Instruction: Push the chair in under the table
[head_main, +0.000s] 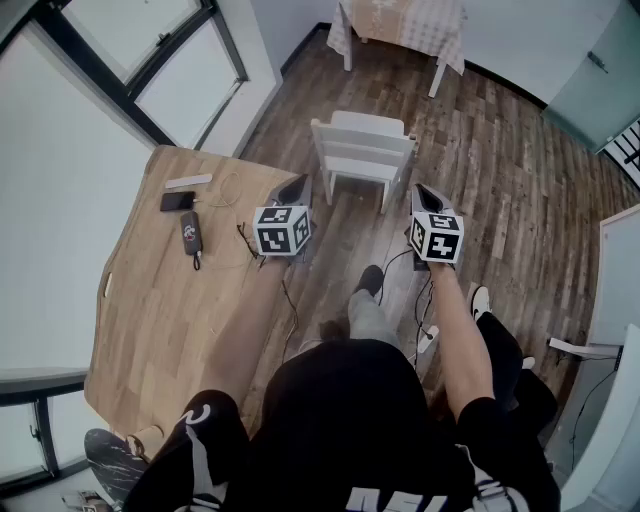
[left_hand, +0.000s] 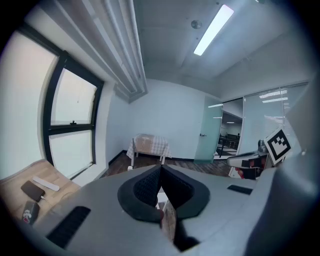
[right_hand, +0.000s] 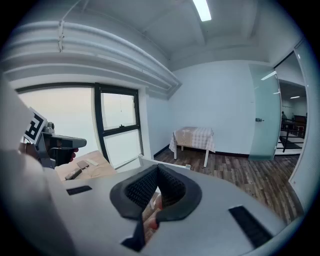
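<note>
Wood-plank floor (head_main: 500, 170) filled most of the head view, w/ the white chair (head_main: 365, 148) standing on it in the open. It was past the far corner of the wooden table (head_main: 170, 320) and apart from it, no part tucked under. Left gripper (head_main: 294, 190) and right gripper (head_main: 427, 198) were held out side by side, both short of the chair, touching nothing. A phone (head_main: 178, 201) lay on the tabletop near the far edge.

Left gripper view: jaws pressed together, nothing btwn them. A sliver of white showed below the tips, prob. the chair. A cloth-covered table (left_hand: 147, 145) stood by the back wall.

Right gripper view: jaws likewise closed tight and empty. The chair's white top edge (right_hand: 165, 162) showed just over them.

Step in hand, as I judged it: the approach, pushing not begun. Next move would call for bringing both closed tips up to the chair, approx. one per side. Then steer it toward the table's edge w/ even pressure so it didn't swivel or tip on the planks.
</note>
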